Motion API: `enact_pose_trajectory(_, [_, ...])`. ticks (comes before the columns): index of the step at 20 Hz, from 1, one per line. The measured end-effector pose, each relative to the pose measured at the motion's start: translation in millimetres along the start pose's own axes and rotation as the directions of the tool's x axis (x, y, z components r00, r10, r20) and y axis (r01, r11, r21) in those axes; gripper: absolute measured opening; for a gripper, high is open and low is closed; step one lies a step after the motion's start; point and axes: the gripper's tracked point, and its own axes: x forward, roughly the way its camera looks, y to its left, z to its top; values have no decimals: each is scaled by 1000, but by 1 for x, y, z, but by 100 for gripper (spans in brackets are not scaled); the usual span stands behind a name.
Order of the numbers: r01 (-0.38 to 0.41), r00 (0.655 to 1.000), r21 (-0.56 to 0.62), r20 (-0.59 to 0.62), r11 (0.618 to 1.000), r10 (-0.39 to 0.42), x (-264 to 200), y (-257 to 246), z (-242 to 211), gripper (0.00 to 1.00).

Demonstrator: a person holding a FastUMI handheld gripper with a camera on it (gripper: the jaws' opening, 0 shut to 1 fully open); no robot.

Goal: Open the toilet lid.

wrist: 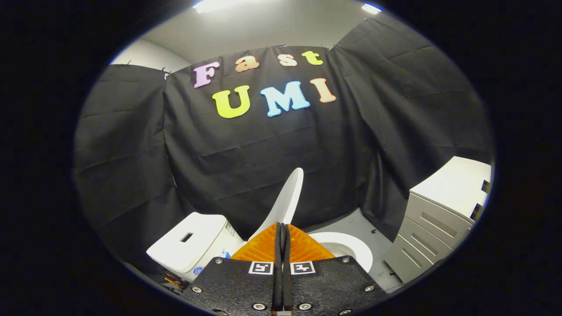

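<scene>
The white toilet lid (287,199) stands raised, leaning back toward the tank (191,241), seen edge-on just beyond my fingers. The white seat ring (351,250) lies down over the bowl, to the right of the fingers. My gripper (282,235) is shut, its two fingers pressed flat together with nothing between them. The fingertips sit just in front of the lid's lower part and hide its hinge end; I cannot tell whether they touch it.
A grey drawer cabinet (432,232) with a white top stands to the right of the toilet. Grey floor (364,224) lies between the toilet and the cabinet. Black cloth walls close the booth behind and on both sides.
</scene>
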Motion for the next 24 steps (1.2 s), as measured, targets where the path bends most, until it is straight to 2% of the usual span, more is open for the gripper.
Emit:
enact_pose_trajectory(14, [-22,998,-163,48,986,31,3,82,26,0])
enact_pose_trajectory(24, [-61,993,-101,91,993,71,6,125,29,0])
